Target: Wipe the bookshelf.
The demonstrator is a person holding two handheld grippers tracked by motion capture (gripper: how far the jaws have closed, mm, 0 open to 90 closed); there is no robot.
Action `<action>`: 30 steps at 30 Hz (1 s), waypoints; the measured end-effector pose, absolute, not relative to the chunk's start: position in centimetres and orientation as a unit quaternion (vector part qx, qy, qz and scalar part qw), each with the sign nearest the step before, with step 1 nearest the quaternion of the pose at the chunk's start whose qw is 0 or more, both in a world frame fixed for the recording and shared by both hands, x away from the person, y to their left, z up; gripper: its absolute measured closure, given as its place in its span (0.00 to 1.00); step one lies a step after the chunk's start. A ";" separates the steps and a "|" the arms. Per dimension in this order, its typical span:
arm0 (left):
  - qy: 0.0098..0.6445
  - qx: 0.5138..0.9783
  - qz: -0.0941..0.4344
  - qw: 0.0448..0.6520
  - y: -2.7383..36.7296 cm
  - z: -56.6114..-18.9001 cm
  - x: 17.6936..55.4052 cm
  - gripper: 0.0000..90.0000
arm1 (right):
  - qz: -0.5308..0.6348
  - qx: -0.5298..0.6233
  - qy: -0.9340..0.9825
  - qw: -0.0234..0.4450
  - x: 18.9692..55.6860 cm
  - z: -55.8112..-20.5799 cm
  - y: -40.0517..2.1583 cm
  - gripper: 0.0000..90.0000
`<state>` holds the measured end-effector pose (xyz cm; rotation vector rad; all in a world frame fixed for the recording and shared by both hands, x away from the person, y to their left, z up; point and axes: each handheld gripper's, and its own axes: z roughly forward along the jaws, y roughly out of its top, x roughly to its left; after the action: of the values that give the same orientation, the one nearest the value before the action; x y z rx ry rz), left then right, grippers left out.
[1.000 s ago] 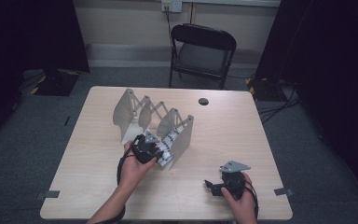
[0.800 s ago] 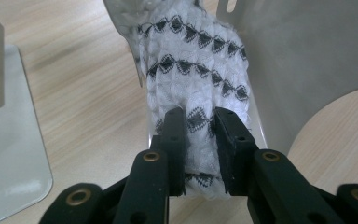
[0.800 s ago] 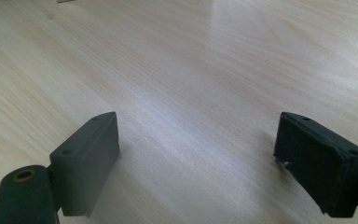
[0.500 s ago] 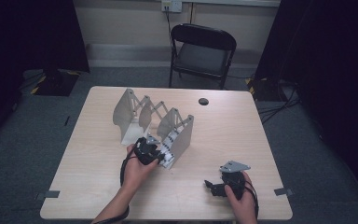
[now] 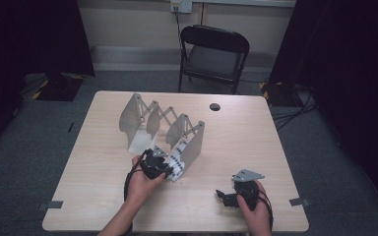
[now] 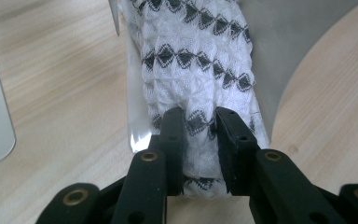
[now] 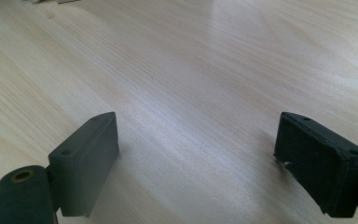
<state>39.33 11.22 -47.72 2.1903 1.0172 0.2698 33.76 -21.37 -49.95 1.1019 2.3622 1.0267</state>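
The left gripper point(image 5: 165, 166) sits near the middle of the table, the left hand point(image 5: 145, 182) wrapped around it and the forearm reaching in from the near edge. Its jaws are pinched close on a white and black patterned cloth point(image 6: 198, 93). The right gripper point(image 5: 224, 195) rests low at the near right, pointing left, held by the right hand point(image 5: 253, 206), its jaws spread wide with nothing between them.

Between the left gripper's point(image 6: 199, 135) matt black, likely plastic jaws sits a knitted white cloth point(image 6: 196, 70) with black diamonds. Beside it, smooth grey metal rack point(image 6: 303, 37). Beneath, pale wood-grain table point(image 7: 177, 70), faintly glossy.
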 end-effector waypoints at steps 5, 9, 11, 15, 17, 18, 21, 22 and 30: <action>0.396 0.843 0.097 0.351 12.3 -47.8 38.2 0.82 | 0.361 0.388 0.831 0.169 33.8 -50.0 -21.4 0.14; 0.399 0.842 0.095 0.351 12.6 -47.7 37.9 0.82 | 0.361 0.388 0.831 0.169 33.8 -50.0 -21.4 0.14; 0.397 0.845 0.092 0.348 12.7 -47.5 37.9 0.80 | 0.361 0.388 0.831 0.169 33.8 -50.0 -21.4 0.14; 0.389 0.833 0.116 0.377 12.5 -46.6 38.3 0.61 | 0.361 0.388 0.831 0.169 33.8 -50.0 -21.4 0.14; 0.388 0.826 0.129 0.387 12.3 -46.1 38.8 0.55 | 0.361 0.387 0.831 0.169 33.8 -50.0 -21.4 0.14; 0.388 0.825 0.137 0.387 12.3 -45.9 39.0 0.51 | 0.361 0.387 0.831 0.169 33.8 -50.0 -21.4 0.14; 0.383 0.828 0.144 0.383 11.6 -45.9 40.0 0.50 | 0.361 0.388 0.831 0.169 33.8 -50.0 -21.4 0.14; 0.379 0.832 0.142 0.380 11.3 -46.2 40.2 0.50 | 0.361 0.388 0.831 0.169 33.8 -50.0 -21.4 0.14; 0.384 0.839 0.132 0.363 10.1 -48.7 40.5 0.55 | 0.361 0.388 0.831 0.169 33.8 -50.0 -21.4 0.14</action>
<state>40.54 10.09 -48.67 2.1594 0.9882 0.3408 33.77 -21.37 -49.95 1.1025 2.3629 1.0269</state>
